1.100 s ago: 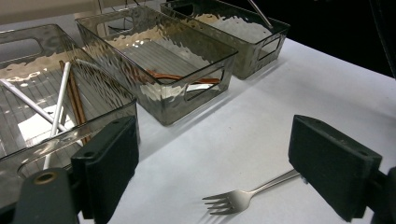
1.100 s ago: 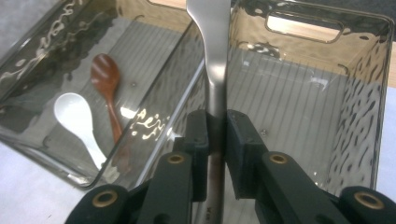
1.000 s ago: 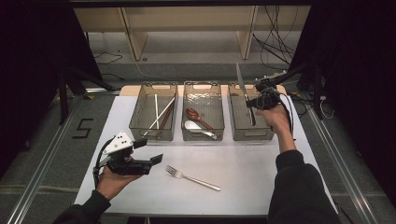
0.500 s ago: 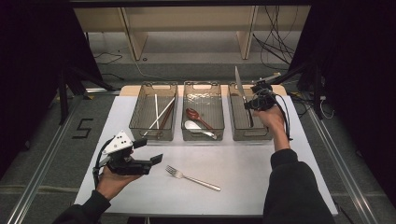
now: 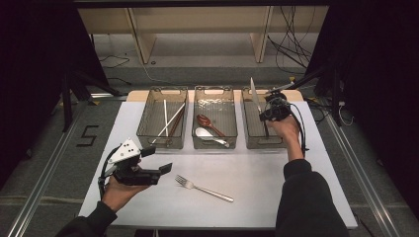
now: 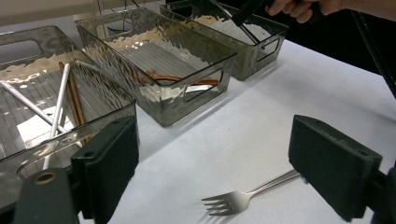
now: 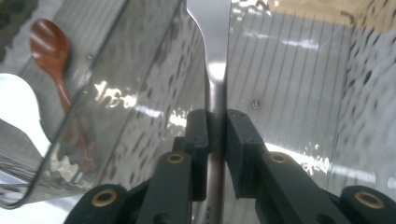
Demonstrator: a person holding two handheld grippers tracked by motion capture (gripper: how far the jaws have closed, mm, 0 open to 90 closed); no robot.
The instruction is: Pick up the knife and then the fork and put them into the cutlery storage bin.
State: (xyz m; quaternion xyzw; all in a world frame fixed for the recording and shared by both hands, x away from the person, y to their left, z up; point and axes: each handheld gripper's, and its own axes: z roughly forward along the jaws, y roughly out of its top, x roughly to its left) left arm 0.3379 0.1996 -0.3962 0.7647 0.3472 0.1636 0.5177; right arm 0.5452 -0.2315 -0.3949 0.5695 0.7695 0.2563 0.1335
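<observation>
Silver metal table knife (image 5: 254, 95): clamped by handle between pads of right gripper (image 5: 269, 109), blade rising upright above right-hand clear ribbed plastic bin (image 5: 247, 129) (handle reaches down inside). Left gripper (image 5: 157, 169): jaws wide apart, nothing between, held over white tabletop (image 5: 257, 170). Silver metal fork (image 5: 202, 187): flat on tabletop, just beside left gripper.

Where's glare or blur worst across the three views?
High view: dark surround, bright white table, fork sharp. Left gripper view: rippled glare on the middle bin, near jaws soft. Right gripper view: knife gripped by the right gripper shows a bright sheen; the right bin wall streaks with reflections; wooden spoon blurred.
</observation>
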